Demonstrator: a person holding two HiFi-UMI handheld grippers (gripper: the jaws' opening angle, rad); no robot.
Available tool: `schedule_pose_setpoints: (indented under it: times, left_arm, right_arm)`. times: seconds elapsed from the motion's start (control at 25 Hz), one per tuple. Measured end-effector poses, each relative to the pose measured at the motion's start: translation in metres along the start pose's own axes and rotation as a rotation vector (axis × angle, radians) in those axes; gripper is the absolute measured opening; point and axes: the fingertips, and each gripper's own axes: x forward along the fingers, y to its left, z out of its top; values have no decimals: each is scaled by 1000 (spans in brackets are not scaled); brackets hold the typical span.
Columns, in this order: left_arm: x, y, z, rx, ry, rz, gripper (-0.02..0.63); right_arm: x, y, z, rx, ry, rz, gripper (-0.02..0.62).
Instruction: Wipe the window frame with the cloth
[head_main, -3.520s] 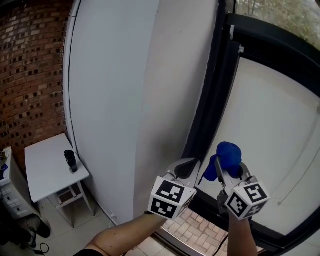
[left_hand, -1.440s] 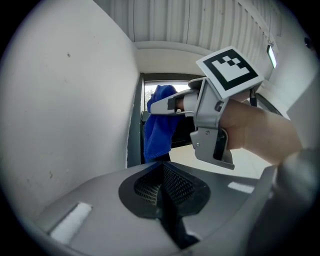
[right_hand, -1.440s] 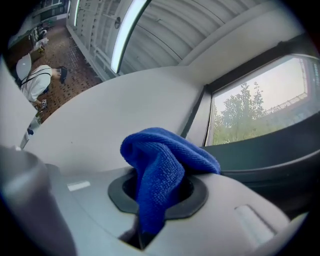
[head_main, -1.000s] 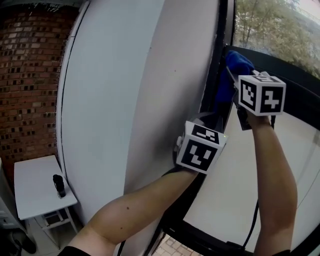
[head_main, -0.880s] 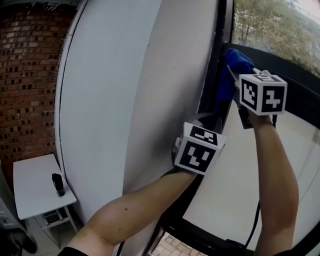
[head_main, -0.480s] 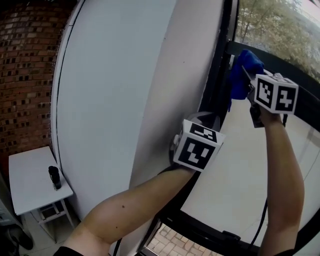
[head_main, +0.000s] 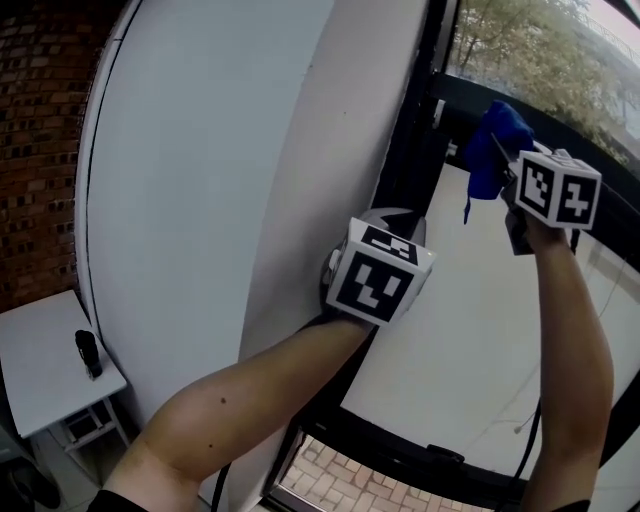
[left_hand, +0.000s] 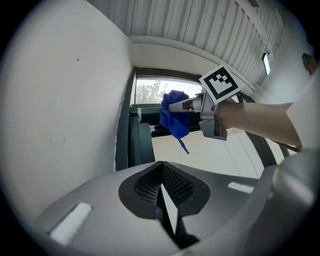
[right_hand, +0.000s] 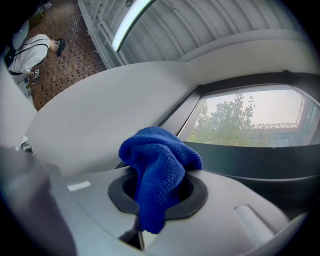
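My left gripper (head_main: 387, 218) is the nearer one, held low beside the white wall (head_main: 200, 180). Its jaws are pressed together with nothing between them. Up and to the right, my right gripper (head_main: 503, 160) is raised on an outstretched arm, its jaws pinching the cloth (head_main: 492, 140). The blue cloth bunches over the jaw tips and hangs down across them, with one thin corner dangling below. It sits close in front of the dark frame (head_main: 410, 140), near where the upright meets the cross rail — whether it touches, I cannot tell. Far down at the left stands a small table (head_main: 45, 385) with a dark thing (head_main: 88, 352) on it. Beyond the glass — trees (head_main: 520, 50).
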Motion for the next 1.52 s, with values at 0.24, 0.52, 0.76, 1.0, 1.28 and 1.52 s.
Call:
schedule_pose_setpoints:
  times: [0.24, 0.52, 0.76, 1.0, 1.28, 1.52]
  left_arm:
    - [17, -21, 14, 7, -24, 15, -11]
    - [51, -63, 37, -32, -63, -24, -11]
    - [66, -109, 83, -31, -120, -43, -11]
    - [94, -111, 109, -22, -105, -20, -9]
    - [101, -91, 126, -16, -122, -28, -9]
    - [111, -133, 142, -14, -149, -55, -8]
  right_arm:
    - [-26, -22, -5, 1, -12, 8, 61]
    - [-63, -58, -7, 24, -17, 15, 61]
    - [-113, -96, -7, 3, -14, -11, 61]
    - [-125, -126, -18, 9, -8, -37, 61]
    - [-123, -125, -19, -4, 12, -63, 61]
    - [-156, -152, -21, -4, 8, -72, 61]
